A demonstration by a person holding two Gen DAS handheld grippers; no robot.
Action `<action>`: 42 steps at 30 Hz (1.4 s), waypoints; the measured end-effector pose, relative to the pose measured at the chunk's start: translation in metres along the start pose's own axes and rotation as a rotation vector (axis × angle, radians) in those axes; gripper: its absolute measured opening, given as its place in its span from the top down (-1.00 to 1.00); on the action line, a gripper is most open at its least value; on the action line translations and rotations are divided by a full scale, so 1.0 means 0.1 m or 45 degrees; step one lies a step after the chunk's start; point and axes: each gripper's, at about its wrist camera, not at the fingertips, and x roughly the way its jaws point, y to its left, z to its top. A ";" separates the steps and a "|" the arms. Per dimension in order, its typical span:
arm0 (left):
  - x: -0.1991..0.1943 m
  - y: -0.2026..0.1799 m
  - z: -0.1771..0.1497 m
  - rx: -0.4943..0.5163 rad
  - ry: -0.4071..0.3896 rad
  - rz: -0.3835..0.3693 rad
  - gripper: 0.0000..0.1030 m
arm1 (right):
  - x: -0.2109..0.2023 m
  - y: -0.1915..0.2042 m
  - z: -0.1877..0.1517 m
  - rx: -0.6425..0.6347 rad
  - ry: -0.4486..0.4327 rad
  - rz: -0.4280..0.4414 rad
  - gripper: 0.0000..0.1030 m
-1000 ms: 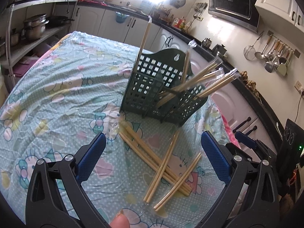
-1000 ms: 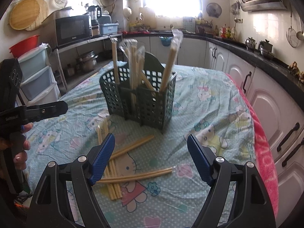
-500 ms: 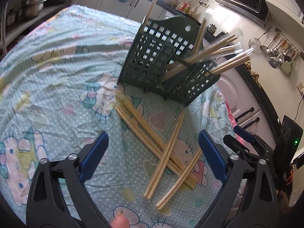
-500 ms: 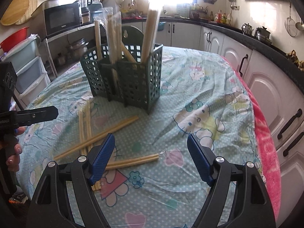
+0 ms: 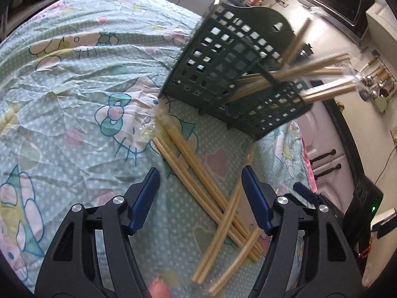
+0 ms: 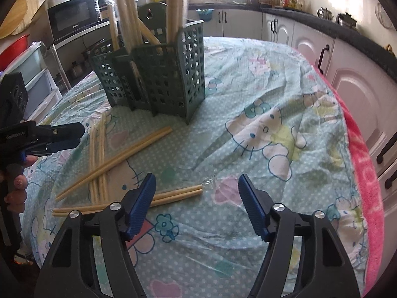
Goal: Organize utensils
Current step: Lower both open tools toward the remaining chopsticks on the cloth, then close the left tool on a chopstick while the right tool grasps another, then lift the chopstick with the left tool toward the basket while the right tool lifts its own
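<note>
A dark green lattice utensil basket [image 5: 230,74] [image 6: 158,74] stands on the table and holds several wrapped chopstick pairs [image 5: 305,74] [image 6: 126,19]. More chopstick pairs [image 5: 206,186] [image 6: 99,164] lie crossed on the cloth in front of it. My left gripper [image 5: 201,198] is open and empty, low over the crossed pile. My right gripper [image 6: 197,198] is open and empty, just above one wrapped pair [image 6: 173,195] whose end lies between its blue fingers. The left gripper also shows in the right wrist view [image 6: 49,139].
The table wears a mint cartoon-print cloth [image 6: 273,124] with a pink edge [image 6: 362,173] at the right. White cabinets [image 6: 347,74] and a dark counter run close beside it. A microwave [image 6: 72,19] and storage drawers [image 6: 37,79] stand at the left.
Both grippers have moved forward and down toward the loose chopsticks. The left now hangs over the crossed pile, the right over the single pair. Both stayed open.
</note>
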 end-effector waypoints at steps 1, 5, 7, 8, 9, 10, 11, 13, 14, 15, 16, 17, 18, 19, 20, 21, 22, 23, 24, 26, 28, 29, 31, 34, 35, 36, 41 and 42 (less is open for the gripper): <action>0.02 0.02 0.02 -0.011 0.002 0.004 -0.15 | 0.03 -0.03 0.00 0.016 0.010 0.010 -0.17; 0.08 0.11 0.07 -0.049 0.002 0.009 -0.05 | 0.12 -0.09 -0.01 0.068 0.042 0.047 0.01; 0.09 0.14 0.10 -0.056 -0.005 0.007 0.00 | 0.15 -0.11 -0.03 0.092 0.052 0.059 0.11; 0.10 0.15 0.11 -0.064 -0.009 0.007 0.01 | 0.16 -0.12 -0.03 0.099 0.049 0.066 0.12; 0.10 0.17 0.12 -0.071 -0.013 0.009 0.04 | 0.17 -0.13 -0.03 0.102 0.047 0.067 0.15; 0.10 0.19 0.13 -0.077 -0.018 0.011 0.10 | 0.17 -0.13 -0.03 0.102 0.046 0.064 0.21; 0.10 0.20 0.14 -0.081 -0.022 0.014 0.12 | 0.17 -0.12 -0.03 0.100 0.046 0.062 0.24; 0.11 0.22 0.15 -0.085 -0.029 0.022 0.25 | 0.18 -0.12 -0.04 0.086 0.042 0.053 0.37; 0.11 0.23 0.16 -0.087 -0.033 0.028 0.27 | 0.18 -0.11 -0.04 0.082 0.041 0.051 0.39; 0.11 0.24 0.17 -0.092 -0.036 0.031 0.32 | 0.18 -0.11 -0.04 0.076 0.039 0.047 0.40; 0.12 0.25 0.18 -0.096 -0.038 0.034 0.35 | 0.18 -0.10 -0.05 0.071 0.038 0.041 0.43; 0.12 0.26 0.19 -0.099 -0.041 0.040 0.37 | 0.18 -0.10 -0.05 0.064 0.037 0.036 0.44; 0.13 0.26 0.20 -0.099 -0.042 0.047 0.42 | 0.19 -0.08 -0.05 0.056 0.036 0.032 0.45; 0.14 0.26 0.21 -0.100 -0.043 0.053 0.46 | 0.19 -0.07 -0.05 0.049 0.035 0.027 0.47; 0.14 0.27 0.23 -0.103 -0.045 0.062 0.49 | 0.18 -0.07 -0.05 0.044 0.034 0.020 0.49; 0.14 0.28 0.24 -0.107 -0.047 0.070 0.55 | 0.18 -0.06 -0.06 0.038 0.034 0.016 0.52; 0.15 0.29 0.25 -0.110 -0.048 0.076 0.61 | 0.18 -0.04 -0.06 0.025 0.032 0.005 0.58; 0.15 0.31 0.26 -0.111 -0.049 0.083 0.64 | 0.17 -0.03 -0.06 0.013 0.031 -0.005 0.60; 0.15 0.32 0.26 -0.113 -0.051 0.087 0.69 | 0.17 -0.03 -0.06 0.005 0.032 -0.008 0.63; 0.15 0.35 0.27 -0.122 -0.053 0.091 0.75 | 0.16 -0.03 -0.06 0.002 0.031 -0.015 0.69; 0.15 0.36 0.27 -0.124 -0.053 0.096 0.81 | 0.16 -0.05 -0.07 0.003 0.030 -0.021 0.78; 0.16 0.36 0.28 -0.122 -0.053 0.097 0.81 | 0.15 -0.05 -0.07 0.003 0.029 -0.026 0.81; 0.17 0.36 0.29 -0.121 -0.052 0.096 0.83 | 0.15 -0.07 -0.06 0.000 0.030 -0.030 0.88; 0.17 0.38 0.30 -0.120 -0.050 0.089 0.86 | 0.13 -0.07 -0.07 -0.002 0.028 -0.036 0.93; 0.16 0.39 0.30 -0.126 -0.049 0.080 0.87 | 0.12 -0.08 -0.06 0.001 0.028 -0.034 0.93; 0.15 0.40 0.29 -0.132 -0.049 0.071 0.88 | 0.11 -0.09 -0.06 0.009 0.029 -0.028 0.93; 0.06 0.44 0.27 -0.128 -0.066 0.067 0.89 | 0.03 -0.11 -0.03 0.028 0.005 -0.009 0.95; 0.03 0.44 0.27 -0.126 -0.073 0.072 0.89 | 0.00 -0.11 -0.01 0.028 -0.005 -0.004 0.95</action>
